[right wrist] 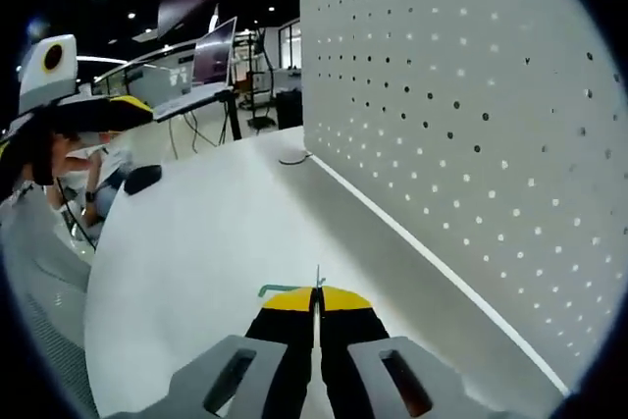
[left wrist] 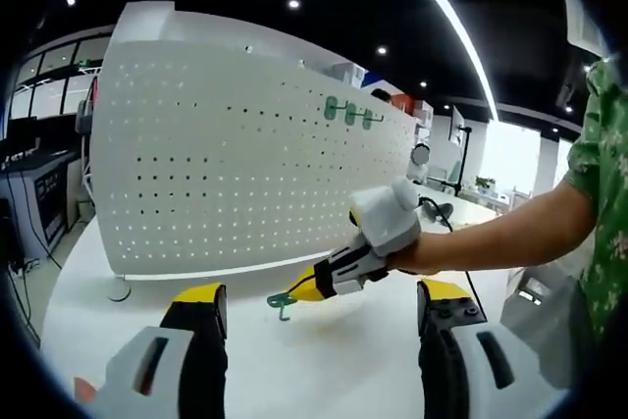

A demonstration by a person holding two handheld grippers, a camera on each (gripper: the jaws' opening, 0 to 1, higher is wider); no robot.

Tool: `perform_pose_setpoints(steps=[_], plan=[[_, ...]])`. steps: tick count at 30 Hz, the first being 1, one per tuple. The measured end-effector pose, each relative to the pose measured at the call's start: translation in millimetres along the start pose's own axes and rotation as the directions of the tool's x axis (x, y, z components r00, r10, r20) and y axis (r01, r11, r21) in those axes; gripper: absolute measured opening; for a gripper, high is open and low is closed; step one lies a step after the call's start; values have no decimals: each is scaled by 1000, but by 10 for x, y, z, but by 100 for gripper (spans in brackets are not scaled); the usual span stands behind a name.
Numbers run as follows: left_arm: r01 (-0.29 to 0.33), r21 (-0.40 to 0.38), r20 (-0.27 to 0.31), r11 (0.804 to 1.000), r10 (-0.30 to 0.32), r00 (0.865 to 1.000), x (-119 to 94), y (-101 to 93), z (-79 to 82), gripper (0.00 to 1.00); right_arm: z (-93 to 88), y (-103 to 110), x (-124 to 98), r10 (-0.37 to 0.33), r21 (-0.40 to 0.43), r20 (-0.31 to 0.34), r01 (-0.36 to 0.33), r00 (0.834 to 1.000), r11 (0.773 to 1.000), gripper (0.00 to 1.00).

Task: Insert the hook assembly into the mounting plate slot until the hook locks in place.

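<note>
White tabletop (left wrist: pixel 324 360) carries an upright perforated mounting plate (left wrist: pixel 235 164), with an office of desks and monitors behind. Seen in the right gripper view, the right gripper (right wrist: pixel 316 303) has its jaws pressed together on a thin green hook (right wrist: pixel 278 289), whose end pokes out just past the yellow tips. The left gripper view shows the same right gripper (left wrist: pixel 306 287) low in front of the plate's base, the hook (left wrist: pixel 283 302) dangling near the tabletop. The left gripper (left wrist: pixel 319 303) has its jaws wide apart, holding nothing, well back from the plate. Three green hooks (left wrist: pixel 349 112) already hang high on the plate. The step in hand looks like carrying the hook to the plate; next it likely needs lifting and lining up its prongs with a free pair of holes.
</note>
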State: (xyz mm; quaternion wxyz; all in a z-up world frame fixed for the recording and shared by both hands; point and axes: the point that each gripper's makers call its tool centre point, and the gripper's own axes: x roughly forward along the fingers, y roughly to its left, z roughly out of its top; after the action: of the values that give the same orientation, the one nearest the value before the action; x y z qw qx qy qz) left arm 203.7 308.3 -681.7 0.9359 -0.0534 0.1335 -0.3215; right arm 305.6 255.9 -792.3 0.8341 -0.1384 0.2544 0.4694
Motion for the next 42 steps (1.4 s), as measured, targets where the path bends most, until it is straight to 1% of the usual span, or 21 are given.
perform_pose_setpoints(steps=[6, 15, 23, 29, 35, 42], plan=[[6, 20, 25, 1000, -7, 1000, -35, -41, 123, 81, 150, 2, -169, 1, 44, 40, -2, 999, 999, 0], [23, 48, 53, 999, -25, 998, -82, -124, 267, 81, 397, 65, -460, -5, 56, 88, 0, 996, 998, 0], [41, 78, 71, 996, -47, 996, -114, -216, 389, 80, 556, 143, -715, -15, 33, 114, 11, 993, 999, 0], [53, 101, 87, 993, -62, 994, -139, -282, 482, 79, 695, 163, -915, -20, 61, 151, 11, 988, 998, 0], [60, 133, 103, 989, -74, 992, -169, -349, 576, 78, 835, 227, -1095, -13, 98, 187, -6, 982, 995, 0], [67, 170, 113, 983, -87, 990, -197, -428, 681, 78, 1008, 325, -1285, 18, 160, 230, -56, 973, 986, 0]])
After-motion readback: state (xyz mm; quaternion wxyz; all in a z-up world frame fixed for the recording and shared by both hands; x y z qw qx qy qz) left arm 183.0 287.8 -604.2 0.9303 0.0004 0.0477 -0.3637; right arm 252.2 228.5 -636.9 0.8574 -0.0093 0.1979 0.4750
